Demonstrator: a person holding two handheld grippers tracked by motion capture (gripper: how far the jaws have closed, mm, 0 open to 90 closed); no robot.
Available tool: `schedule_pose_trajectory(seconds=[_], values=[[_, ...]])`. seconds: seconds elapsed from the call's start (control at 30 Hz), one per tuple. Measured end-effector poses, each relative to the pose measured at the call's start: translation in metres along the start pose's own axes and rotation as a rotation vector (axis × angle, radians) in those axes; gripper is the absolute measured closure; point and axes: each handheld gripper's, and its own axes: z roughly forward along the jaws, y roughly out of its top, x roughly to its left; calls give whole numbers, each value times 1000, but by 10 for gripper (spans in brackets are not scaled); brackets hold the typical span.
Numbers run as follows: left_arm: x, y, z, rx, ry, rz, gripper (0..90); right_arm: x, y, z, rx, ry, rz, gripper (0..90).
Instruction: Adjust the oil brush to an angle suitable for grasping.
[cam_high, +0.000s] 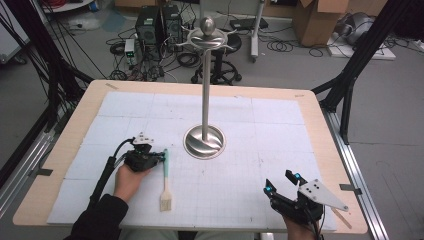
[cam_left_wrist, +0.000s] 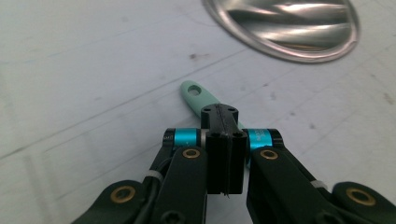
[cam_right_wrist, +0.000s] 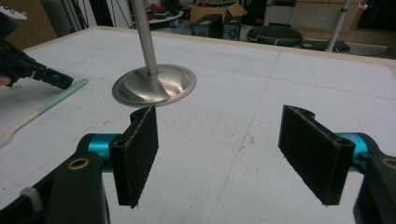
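The left gripper (cam_high: 161, 157) hides part of the brush (cam_high: 165, 181), its jaws pressed together over the green handle left of the stand (cam_high: 204, 141) at the table's (cam_high: 320, 120) centre; the right gripper (cam_high: 279, 184), near the front edge, gapes empty over bare mat.

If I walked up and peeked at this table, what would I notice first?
The tall shiny metal stand rising from the middle of the white table, with a ball on top and a round dish-like base. Next, the little brush with a mint-green handle lying flat near the front left, where the left claw is pressed shut at the handle. At the front right, the right claw waits wide open.
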Motion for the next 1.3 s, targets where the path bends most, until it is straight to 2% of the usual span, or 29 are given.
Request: schedule_pose_trajectory(seconds=[0.03,0.07,0.13,0.17,0.23,0.27,0.3,0.4,0.57,0.73,0.93,1.03,1.17,1.3], values=[[0,0,0,0,0,0,894,0,0,0,2,1,-3,273],[-7,0,-2,-16,-33,7,894,0,0,0,1,1,-1,273],[-16,-1,-9,-34,-63,41,894,-1,0,0,-4,0,-2,274],[-22,-3,-13,-48,-78,46,894,0,0,-1,-3,0,2,273],[-33,-6,-20,-53,-122,82,894,0,0,-1,-1,-1,1,274],[-33,-6,-20,-53,-122,82,894,0,0,-1,-1,0,-5,274],[-47,-12,-25,-52,-170,106,895,1,0,-1,1,1,0,274],[-60,-22,-25,-47,-217,112,895,1,1,-1,-1,-1,-6,274],[-68,-38,-16,13,-205,143,894,1,0,-2,-5,-3,-1,274],[-67,-40,-22,31,-153,167,894,-1,0,-4,-8,-7,3,273],[-50,-45,-37,45,-98,165,894,-1,0,-4,-9,-8,0,274],[-40,-47,-46,63,-59,179,894,0,1,-4,-11,-10,-2,274],[-29,-50,-53,65,-37,168,894,0,1,-4,-10,-10,-1,273],[-22,-52,-57,62,-36,151,894,0,0,-3,-4,-10,2,274]])
